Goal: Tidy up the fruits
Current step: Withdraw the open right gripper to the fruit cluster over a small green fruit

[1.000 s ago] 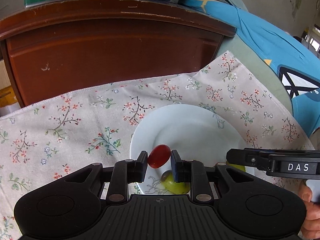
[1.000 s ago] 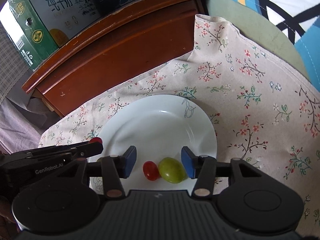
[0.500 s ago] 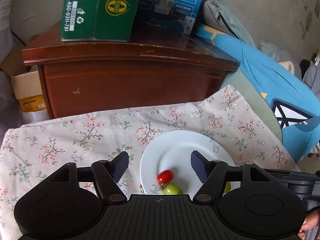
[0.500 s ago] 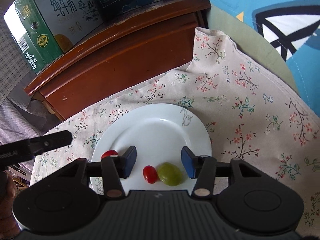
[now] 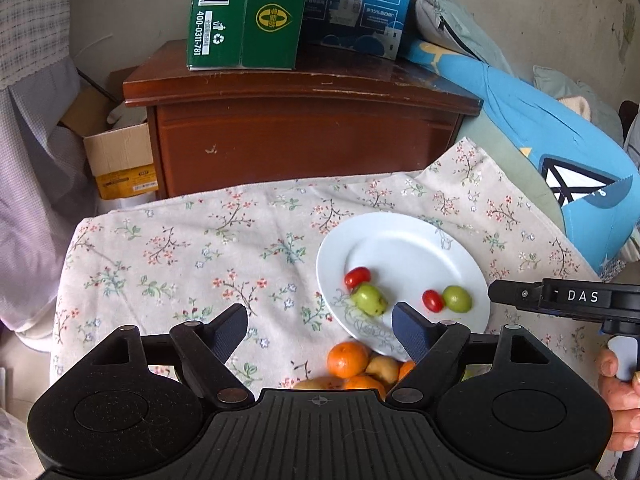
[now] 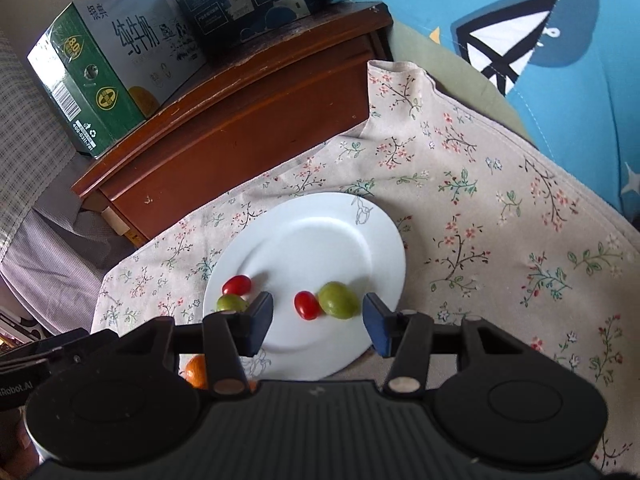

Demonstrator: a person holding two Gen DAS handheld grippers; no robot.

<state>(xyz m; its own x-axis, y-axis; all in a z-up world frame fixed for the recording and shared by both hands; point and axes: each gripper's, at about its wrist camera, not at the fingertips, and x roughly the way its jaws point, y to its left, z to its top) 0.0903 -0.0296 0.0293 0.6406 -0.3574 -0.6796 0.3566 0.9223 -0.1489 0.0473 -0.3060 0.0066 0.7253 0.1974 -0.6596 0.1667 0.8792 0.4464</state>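
A white plate (image 5: 404,248) lies on the flowered cloth and holds two pairs of fruit. One red cherry tomato (image 5: 357,276) touches a green fruit (image 5: 370,299) at its left. A second tomato (image 5: 433,301) and green fruit (image 5: 457,298) sit to the right. My left gripper (image 5: 320,322) hangs back above the plate's near edge, its jaws opening with nothing between them. My right gripper (image 6: 317,312) stands open above the plate (image 6: 316,248). The second tomato (image 6: 306,305) and green fruit (image 6: 338,300) show between its fingers, untouched.
A pile of oranges (image 5: 348,358) and yellowish fruit lies on the cloth just in front of the plate. A brown wooden cabinet (image 5: 304,140) with a green carton (image 5: 244,16) and a blue box stands behind. Blue bedding (image 5: 560,152) lies to the right.
My left gripper let go of the red tomato, which now rests on the plate beside a green fruit. It opened wide and drew back and up. The right gripper also backed away slightly.
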